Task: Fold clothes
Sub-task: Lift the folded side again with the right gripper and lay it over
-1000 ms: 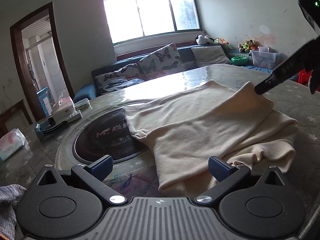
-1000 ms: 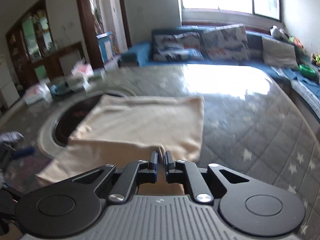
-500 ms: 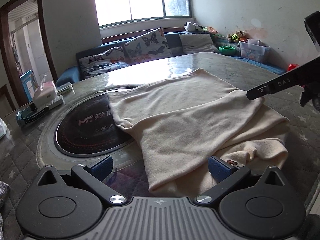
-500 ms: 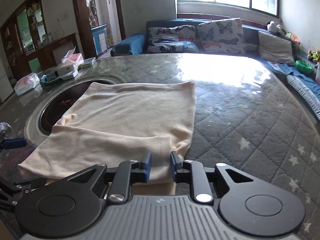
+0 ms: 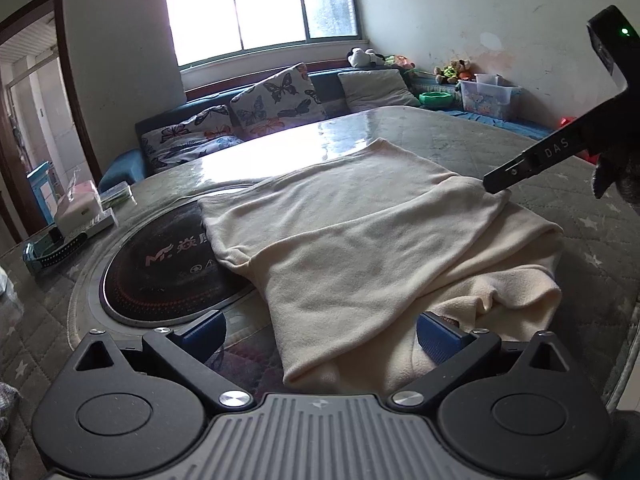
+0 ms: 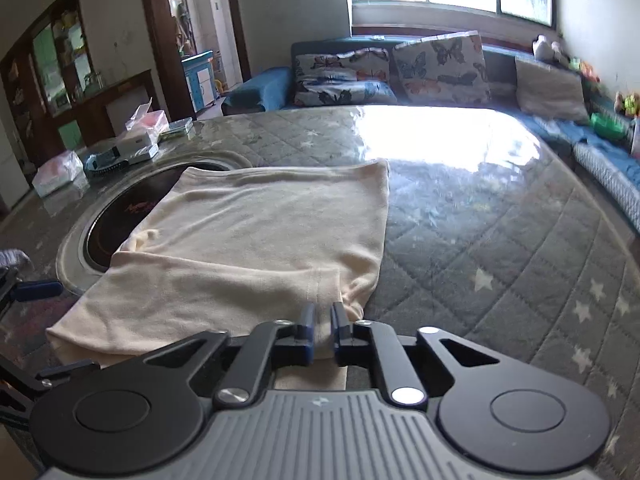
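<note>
Table right [image 6: 500,240] bare; boxes [image 6: 140,136] crowd far-left.

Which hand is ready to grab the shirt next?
Probably left: the left gripper stands wide open around the cream shirt at its near edge. The right gripper has just been opening, jaws only narrowly apart, fabric between them.

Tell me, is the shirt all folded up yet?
Not yet. The cream shirt is partly folded: one side lies folded over on the table. The right gripper, jaws slightly apart, has just let the cloth go. The left gripper waits wide open. More folds remain.
</note>
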### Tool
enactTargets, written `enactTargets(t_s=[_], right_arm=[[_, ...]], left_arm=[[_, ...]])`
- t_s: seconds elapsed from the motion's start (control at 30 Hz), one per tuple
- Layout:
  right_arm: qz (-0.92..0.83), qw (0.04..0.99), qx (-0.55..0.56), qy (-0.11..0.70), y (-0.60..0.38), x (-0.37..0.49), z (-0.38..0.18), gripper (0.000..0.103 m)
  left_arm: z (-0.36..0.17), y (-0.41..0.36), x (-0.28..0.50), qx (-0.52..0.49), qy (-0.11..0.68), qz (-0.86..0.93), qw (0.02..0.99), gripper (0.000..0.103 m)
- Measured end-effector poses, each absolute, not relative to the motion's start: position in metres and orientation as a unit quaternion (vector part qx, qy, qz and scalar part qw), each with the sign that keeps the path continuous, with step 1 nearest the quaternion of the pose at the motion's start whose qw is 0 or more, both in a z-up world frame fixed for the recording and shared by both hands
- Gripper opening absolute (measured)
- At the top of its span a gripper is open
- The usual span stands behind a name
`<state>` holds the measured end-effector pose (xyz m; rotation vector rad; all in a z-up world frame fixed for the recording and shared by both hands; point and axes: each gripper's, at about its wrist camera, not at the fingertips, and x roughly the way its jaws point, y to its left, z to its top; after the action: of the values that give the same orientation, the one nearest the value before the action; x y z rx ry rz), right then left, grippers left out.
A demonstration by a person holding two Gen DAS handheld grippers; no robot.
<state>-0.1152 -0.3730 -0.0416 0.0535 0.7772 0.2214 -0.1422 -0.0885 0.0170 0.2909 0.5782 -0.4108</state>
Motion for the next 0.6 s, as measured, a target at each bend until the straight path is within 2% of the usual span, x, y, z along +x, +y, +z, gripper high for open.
enactTargets(t_s=[0.07,0.17,0.23,0.37,0.6], right_arm=[[0.104,0.918,0.025,0.383,-0.375,-0.116,-0.046,0.025],[0.105,0.914,0.028,0.390,-0.377,-0.116,-0.054,0.025],[0.105,0.915,0.030,0.389,-0.377,-0.116,-0.054,0.015],[0.104,0.920,0.028,0.377,-0.377,-0.119,-0.048,0.006],[0.114,0.928,0.013,0.354,-0.369,-0.130,-0.029,0.004]], left_arm=[[0.015,-0.090,-0.144,0.154,0.279,-0.199,0.927,0.103],[0.013,-0.090,-0.144,0.159,0.276,-0.198,0.927,0.102],[0.015,-0.087,-0.144,0.153,0.273,-0.196,0.929,0.100],[0.021,-0.080,-0.144,0.140,0.264,-0.189,0.935,0.099],[0.012,-0.075,-0.148,0.175,0.254,-0.162,0.937,0.099]])
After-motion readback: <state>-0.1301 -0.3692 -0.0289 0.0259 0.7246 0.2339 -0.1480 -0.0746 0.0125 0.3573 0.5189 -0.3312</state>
